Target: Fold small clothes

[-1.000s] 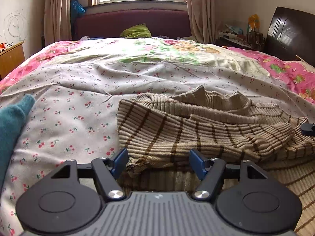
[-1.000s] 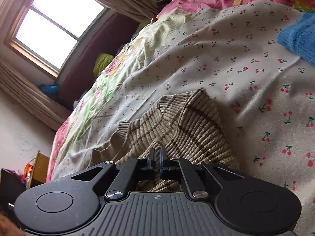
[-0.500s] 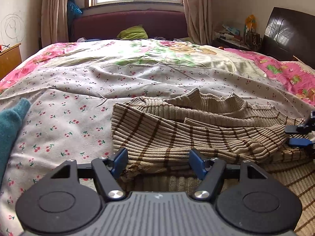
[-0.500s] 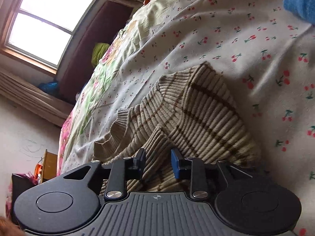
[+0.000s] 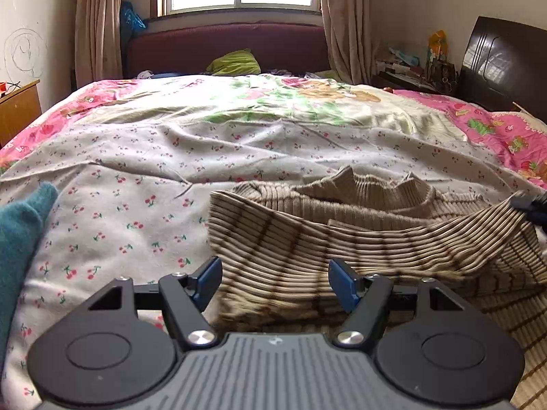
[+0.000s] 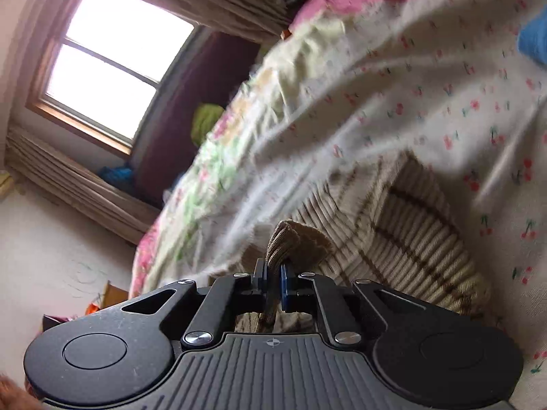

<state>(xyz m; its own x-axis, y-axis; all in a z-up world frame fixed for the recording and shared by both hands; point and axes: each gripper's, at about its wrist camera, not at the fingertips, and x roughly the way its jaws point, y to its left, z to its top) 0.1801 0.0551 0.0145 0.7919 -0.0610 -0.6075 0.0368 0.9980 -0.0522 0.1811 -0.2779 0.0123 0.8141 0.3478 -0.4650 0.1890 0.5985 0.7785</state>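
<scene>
A beige ribbed sweater with brown stripes (image 5: 359, 235) lies on the cherry-print bedsheet (image 5: 136, 184). My left gripper (image 5: 275, 282) is open, its blue pads either side of the sweater's near edge, holding nothing. My right gripper (image 6: 272, 282) is shut on a fold of the sweater (image 6: 403, 239) and lifts it off the bed. In the left wrist view the right gripper (image 5: 533, 206) shows at the right edge, pulling a sleeve band up.
A teal knit garment (image 5: 17, 239) lies at the left. A blue garment (image 6: 533, 39) lies far right in the right wrist view. A green pillow (image 5: 236, 63) sits by the maroon headboard. A wooden nightstand (image 5: 18, 109) stands left of the bed.
My right gripper opened, then shut on a fold of the sweater and raised it; the sleeve band now hangs stretched. My left gripper stayed open and moved little.
</scene>
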